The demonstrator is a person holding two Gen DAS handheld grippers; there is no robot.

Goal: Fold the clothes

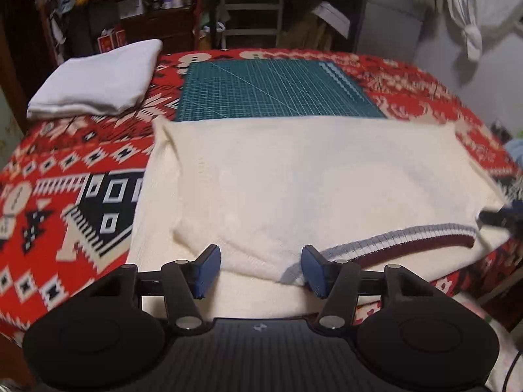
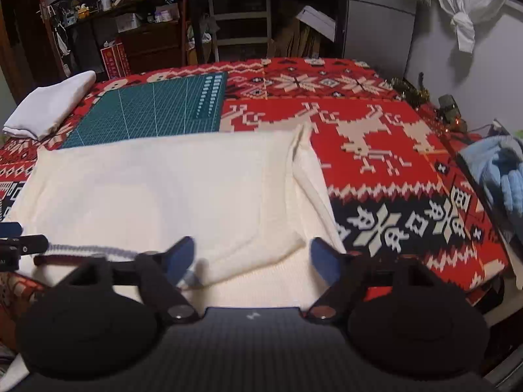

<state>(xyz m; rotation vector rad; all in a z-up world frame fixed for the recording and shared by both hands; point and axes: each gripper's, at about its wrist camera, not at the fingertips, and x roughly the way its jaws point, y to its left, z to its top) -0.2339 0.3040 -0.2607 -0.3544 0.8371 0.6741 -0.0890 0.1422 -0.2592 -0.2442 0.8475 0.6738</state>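
Left wrist view, cream sweater [image 1: 294,179] blurred, near edge hidden behind left gripper [image 1: 260,271], both grippers released.

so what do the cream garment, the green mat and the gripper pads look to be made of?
Cream garment: looks like soft matte knit, with a ribbed striped band; fibre unclear.
Green mat: printed white grid on a flat surface, likely a vinyl or rubber cutting mat.
Left gripper pads: blue, matte, probably rubber or foam; right gripper pads look alike, but blurred.
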